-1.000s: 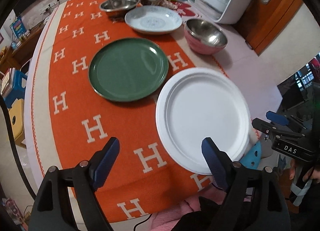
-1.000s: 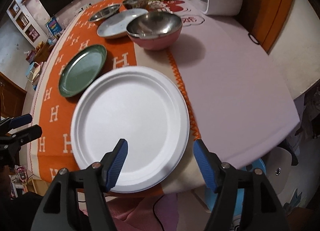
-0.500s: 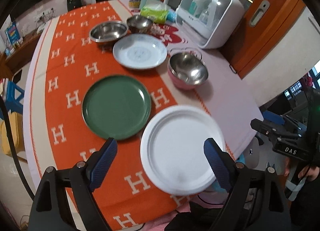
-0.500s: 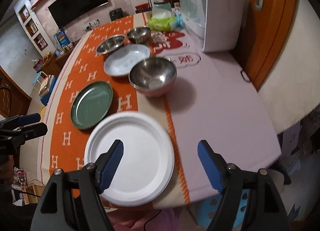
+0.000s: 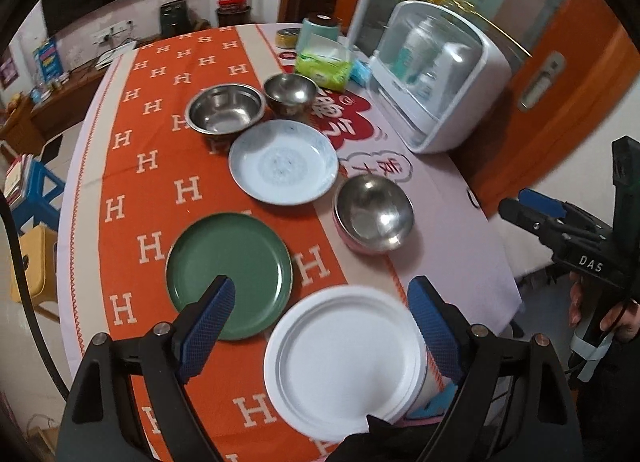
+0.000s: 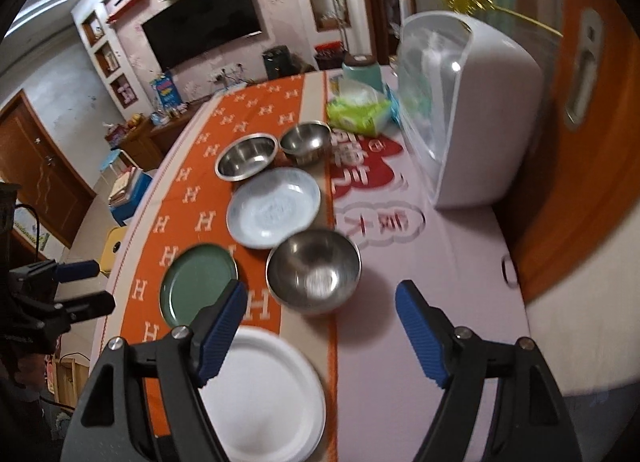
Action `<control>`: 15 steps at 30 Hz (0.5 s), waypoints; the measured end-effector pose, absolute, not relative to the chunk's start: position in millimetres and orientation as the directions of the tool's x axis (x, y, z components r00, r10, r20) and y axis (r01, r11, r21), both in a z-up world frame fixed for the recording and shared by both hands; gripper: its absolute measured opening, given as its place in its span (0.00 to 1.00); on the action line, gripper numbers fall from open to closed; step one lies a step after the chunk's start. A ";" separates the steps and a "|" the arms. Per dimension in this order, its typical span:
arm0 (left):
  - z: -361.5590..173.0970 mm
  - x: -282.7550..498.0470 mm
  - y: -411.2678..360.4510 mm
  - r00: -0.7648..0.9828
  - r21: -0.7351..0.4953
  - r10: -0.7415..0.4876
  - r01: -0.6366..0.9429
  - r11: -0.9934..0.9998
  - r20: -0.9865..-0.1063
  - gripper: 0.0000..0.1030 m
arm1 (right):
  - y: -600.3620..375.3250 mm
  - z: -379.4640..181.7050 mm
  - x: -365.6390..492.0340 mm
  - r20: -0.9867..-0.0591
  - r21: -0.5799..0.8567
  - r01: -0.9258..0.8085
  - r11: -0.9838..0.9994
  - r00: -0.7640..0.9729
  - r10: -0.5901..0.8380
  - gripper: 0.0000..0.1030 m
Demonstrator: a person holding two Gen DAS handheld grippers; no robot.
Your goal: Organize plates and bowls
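A white plate [image 5: 344, 362] [image 6: 264, 394] lies at the table's near edge. Behind it lie a green plate [image 5: 230, 276] [image 6: 198, 288] and a pale blue plate [image 5: 284, 162] [image 6: 274, 212]. A pink-sided steel bowl [image 5: 374, 214] [image 6: 314, 276] stands right of them, and two steel bowls [image 5: 226, 110] [image 6: 246, 156] stand further back. My left gripper [image 5: 320, 288] [image 6: 92, 286] hangs open and empty high above the green and white plates. The right gripper [image 6: 320, 290] [image 5: 520, 204] hangs open and empty above the pink-sided bowl's near side.
A white domed appliance [image 5: 436, 74] [image 6: 468, 110] stands at the table's far right, with a green tissue pack [image 5: 322, 64] and a teal canister [image 5: 318, 32] behind the bowls. Stools [image 5: 34, 198] stand on the floor at left. An orange door is on the right.
Both grippers have risen and drawn back from the table, so the white plate looks smaller and lower and the far bowls show fully. The right jaws stand a little wider.
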State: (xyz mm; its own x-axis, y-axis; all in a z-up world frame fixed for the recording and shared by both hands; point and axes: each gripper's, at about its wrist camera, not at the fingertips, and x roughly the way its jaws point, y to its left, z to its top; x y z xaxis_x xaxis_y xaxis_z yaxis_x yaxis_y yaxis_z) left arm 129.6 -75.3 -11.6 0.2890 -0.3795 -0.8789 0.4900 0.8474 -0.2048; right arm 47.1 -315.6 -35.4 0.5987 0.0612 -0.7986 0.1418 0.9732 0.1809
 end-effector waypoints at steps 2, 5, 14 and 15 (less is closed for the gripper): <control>-11.3 138.7 -79.2 0.296 -0.206 -0.370 0.463 0.862 -0.881 0.85 | -323.7 -32.6 64.7 -0.791 0.180 0.118 0.977 0.608 0.073 0.75; -11.6 153.1 -85.3 0.307 -0.218 -0.365 0.423 0.880 -0.879 0.85 | -332.3 -31.7 86.1 -0.785 0.183 0.087 0.979 0.613 0.092 0.75; -21.7 196.5 -104.8 0.363 -0.158 -0.273 0.317 0.935 -0.891 0.85 | -354.6 -47.9 148.1 -0.757 0.196 0.000 0.981 0.636 0.152 0.75; -23.3 200.6 -106.0 0.365 -0.160 -0.273 0.310 0.937 -0.890 0.85 | -354.9 -50.4 152.9 -0.751 0.195 -0.011 0.981 0.641 0.157 0.75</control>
